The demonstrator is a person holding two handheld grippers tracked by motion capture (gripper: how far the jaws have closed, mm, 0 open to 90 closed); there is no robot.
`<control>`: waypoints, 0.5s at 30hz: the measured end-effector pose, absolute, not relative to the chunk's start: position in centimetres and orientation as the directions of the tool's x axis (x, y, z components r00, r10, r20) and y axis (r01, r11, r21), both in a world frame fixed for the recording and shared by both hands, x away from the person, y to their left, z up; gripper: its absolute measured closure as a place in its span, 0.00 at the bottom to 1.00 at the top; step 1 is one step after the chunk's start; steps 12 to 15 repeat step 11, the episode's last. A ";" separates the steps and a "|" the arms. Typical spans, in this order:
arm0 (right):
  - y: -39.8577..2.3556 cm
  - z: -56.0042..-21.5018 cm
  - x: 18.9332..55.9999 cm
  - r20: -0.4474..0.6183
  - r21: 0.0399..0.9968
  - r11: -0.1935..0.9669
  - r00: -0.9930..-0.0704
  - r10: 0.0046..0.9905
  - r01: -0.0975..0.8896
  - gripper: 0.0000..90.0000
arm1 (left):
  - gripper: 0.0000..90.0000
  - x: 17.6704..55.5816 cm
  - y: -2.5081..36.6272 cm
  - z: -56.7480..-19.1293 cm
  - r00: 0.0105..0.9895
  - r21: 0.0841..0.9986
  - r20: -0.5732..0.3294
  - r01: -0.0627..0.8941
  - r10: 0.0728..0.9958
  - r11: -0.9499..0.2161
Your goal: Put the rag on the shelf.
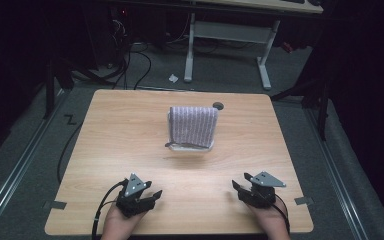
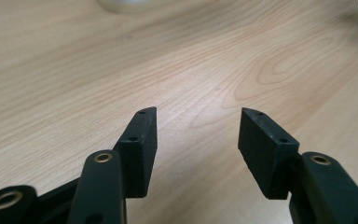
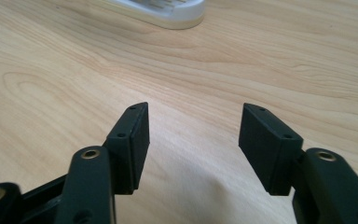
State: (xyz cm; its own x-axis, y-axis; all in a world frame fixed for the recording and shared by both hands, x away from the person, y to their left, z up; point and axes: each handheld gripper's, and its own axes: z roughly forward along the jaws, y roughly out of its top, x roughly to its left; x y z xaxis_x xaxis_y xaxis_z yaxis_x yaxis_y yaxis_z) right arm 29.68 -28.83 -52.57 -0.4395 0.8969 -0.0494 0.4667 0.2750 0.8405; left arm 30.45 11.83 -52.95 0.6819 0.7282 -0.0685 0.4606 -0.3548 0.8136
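A light wooden table (image 1: 130, 130) carries little: near its middle, toward the far side, a purple-grey striped cloth (image 1: 194, 125) hangs draped over a white rack-like stand (image 1: 190, 147), and the cloth covers nearly all of that stand, so only the white base along the bottom edge shows. Just behind the cloth's right corner a small dark round spot (image 1: 218, 105) sits in the tabletop, possibly a cable hole, though it is too small to tell. The left gripper (image 1: 147, 196) rests low at the near left edge, held by a hand (image 1: 121, 225) that the frame cuts off at the bottom; the right gripper (image 1: 240, 189) sits at the near right, well apart from the left one, its hand (image 1: 272, 225) likewise cropped. Both grippers have their jaws spread wide with bare wood between them and nothing gripped. In the left gripper view the gap opens onto plain tabletop, and a pale blurred edge at the top is cut off by the frame. In the right gripper view the white base (image 3: 168, 11) of the stand lies ahead and slightly left, its upper part cropped. Nothing lies between either gripper and the cloth. Beyond the table the floor is dark, with cables (image 1: 135, 60), a scrap of white paper (image 1: 173, 78) and the white legs of another desk (image 1: 227, 45), much of it lost in shadow.
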 end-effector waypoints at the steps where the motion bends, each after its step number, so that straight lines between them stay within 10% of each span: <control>1: -29.1 -52.6 29.5 -0.053 0.842 0.274 -0.433 0.900 0.466 0.51 | 0.53 30.7 11.9 -53.1 0.680 0.805 -0.072 0.471 0.730 -0.360; 15: -29.0 -53.1 29.9 -0.051 0.824 0.278 -0.425 0.904 0.493 0.50 | 0.52 31.5 12.3 -53.3 0.660 0.801 -0.131 0.510 0.740 -0.314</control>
